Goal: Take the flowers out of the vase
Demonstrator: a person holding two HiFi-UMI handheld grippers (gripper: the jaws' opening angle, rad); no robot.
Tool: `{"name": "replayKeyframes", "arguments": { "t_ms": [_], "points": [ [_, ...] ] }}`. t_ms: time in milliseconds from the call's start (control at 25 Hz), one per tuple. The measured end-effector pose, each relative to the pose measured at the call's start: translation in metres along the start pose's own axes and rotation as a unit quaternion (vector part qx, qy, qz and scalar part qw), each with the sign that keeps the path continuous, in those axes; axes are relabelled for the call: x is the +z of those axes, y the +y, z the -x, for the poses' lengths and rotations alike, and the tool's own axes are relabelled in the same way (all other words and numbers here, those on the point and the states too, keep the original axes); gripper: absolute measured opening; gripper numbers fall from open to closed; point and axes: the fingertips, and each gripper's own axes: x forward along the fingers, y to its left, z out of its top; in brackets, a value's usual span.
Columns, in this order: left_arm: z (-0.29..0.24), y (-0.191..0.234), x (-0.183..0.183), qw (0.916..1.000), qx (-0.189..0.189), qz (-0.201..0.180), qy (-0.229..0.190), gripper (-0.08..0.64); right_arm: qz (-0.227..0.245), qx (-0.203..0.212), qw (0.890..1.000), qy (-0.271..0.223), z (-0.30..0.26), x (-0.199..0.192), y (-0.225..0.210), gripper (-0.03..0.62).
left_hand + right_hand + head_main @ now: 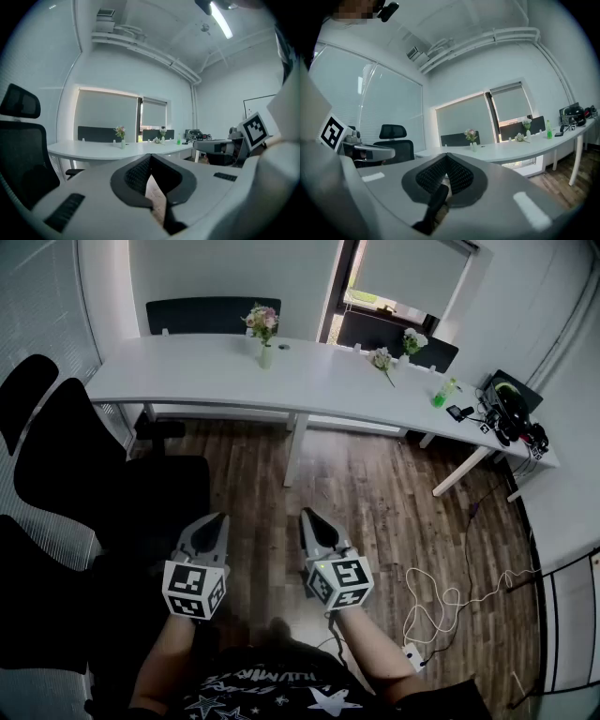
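Note:
A pink bouquet (pixel 262 322) stands in a small pale vase (pixel 266 355) on the long white desk (pixel 309 381), far ahead of me. A second vase with white flowers (pixel 413 340) stands further right, and a loose flower stem (pixel 382 360) lies on the desk beside it. My left gripper (pixel 217 523) and right gripper (pixel 310 521) are held low over the wooden floor, well short of the desk, both shut with nothing between the jaws. The left gripper view shows the pink bouquet (pixel 120 132) in the distance. It also shows small in the right gripper view, as the same bouquet (pixel 471 135).
Black office chairs (pixel 84 474) crowd my left side. A green bottle (pixel 441 395) and electronics (pixel 506 409) sit at the desk's right end. A white cable (pixel 441 601) and a power strip lie on the floor to the right. Dark chair backs (pixel 211 313) stand behind the desk.

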Motion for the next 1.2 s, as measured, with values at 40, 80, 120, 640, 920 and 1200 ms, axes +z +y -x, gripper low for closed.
{"name": "replayKeyframes", "arguments": {
  "t_ms": [40, 80, 120, 640, 920, 1200],
  "points": [
    [0.004, -0.001, 0.0, 0.9999, -0.002, -0.011, -0.002, 0.009, 0.003, 0.003, 1.0, 0.001, 0.0, -0.001, 0.005, 0.002],
    [0.007, -0.002, -0.001, 0.9998, -0.004, -0.02, -0.005, 0.009, 0.005, 0.006, 1.0, 0.003, 0.0, -0.003, 0.01, 0.002],
    [0.011, -0.004, -0.003, 0.9996, -0.008, -0.026, -0.007, 0.009, 0.008, 0.008, 1.0, 0.005, 0.0, -0.005, 0.015, 0.002],
    [0.041, -0.015, -0.023, 0.9993, -0.032, -0.019, -0.003, 0.009, 0.005, -0.013, 1.0, 0.022, 0.04, -0.032, 0.031, 0.002],
    [0.059, -0.014, -0.035, 0.9992, -0.041, -0.007, 0.001, 0.009, -0.022, -0.011, 1.0, -0.015, 0.061, -0.032, 0.039, 0.003],
    [0.074, -0.014, -0.038, 0.9987, -0.05, -0.007, -0.003, 0.009, -0.011, -0.025, 1.0, -0.006, 0.077, -0.039, 0.047, 0.003]
  ]
}}
